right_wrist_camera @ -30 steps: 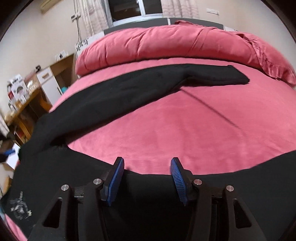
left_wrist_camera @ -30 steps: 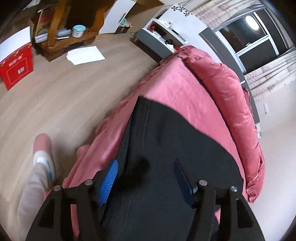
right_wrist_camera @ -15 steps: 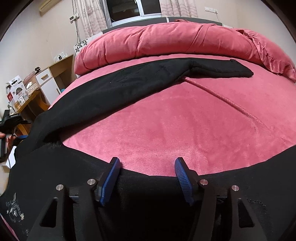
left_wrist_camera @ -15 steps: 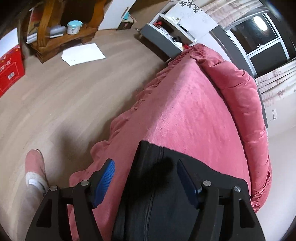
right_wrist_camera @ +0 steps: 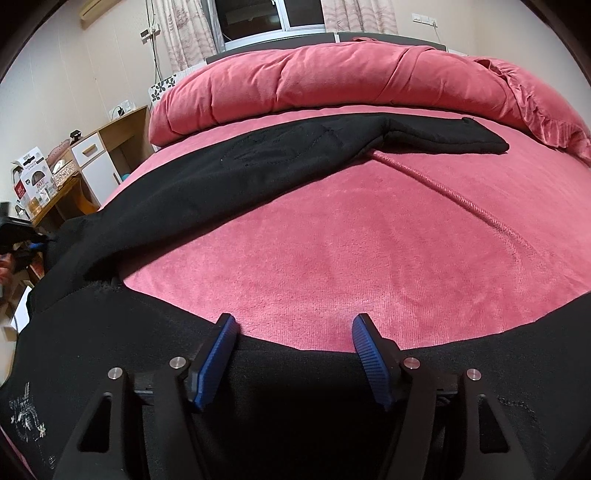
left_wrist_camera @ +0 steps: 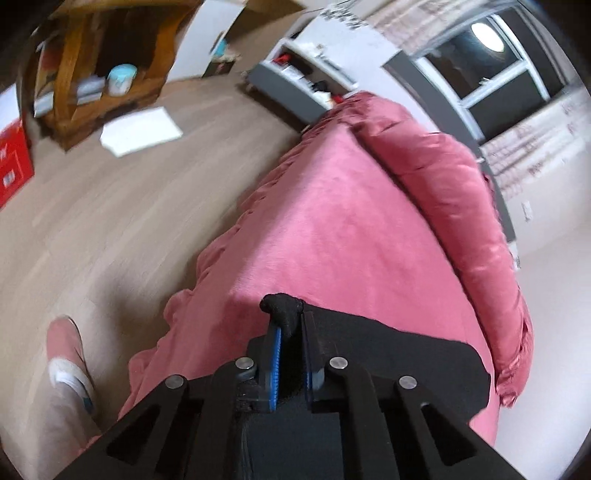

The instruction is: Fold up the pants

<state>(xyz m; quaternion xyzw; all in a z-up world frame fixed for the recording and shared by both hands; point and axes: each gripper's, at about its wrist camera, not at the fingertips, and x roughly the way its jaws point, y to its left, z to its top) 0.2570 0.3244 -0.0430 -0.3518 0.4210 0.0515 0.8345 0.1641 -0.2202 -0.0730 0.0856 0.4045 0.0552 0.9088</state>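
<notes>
1. Where my left gripper (left_wrist_camera: 290,332) sits nearest the lens, its jaws are closing and pinch a bunched corner of the black pants (left_wrist_camera: 388,354); the fabric pokes up between the pads.
2. My right gripper (right_wrist_camera: 291,332) has its jaws spread, still widening a little, with nothing pressed between them; the blue pads (right_wrist_camera: 369,354) straddle the near edge of the pants (right_wrist_camera: 229,173), over the cloth.
3. Pants: spread across the pink bed (right_wrist_camera: 369,251), one leg along the near edge, the other running diagonally to the far side, its end lying flat just before the duvet.
4. Rolled pink duvet (right_wrist_camera: 332,77) along the head of the bed.
5. Left of the bed, a person's foot (left_wrist_camera: 68,354) on the wood floor (left_wrist_camera: 110,221).
6. Beyond, white paper (left_wrist_camera: 140,131) on the floor beside a wooden shelf (left_wrist_camera: 92,74).
7. Farthest: window (right_wrist_camera: 255,14) with curtains.
</notes>
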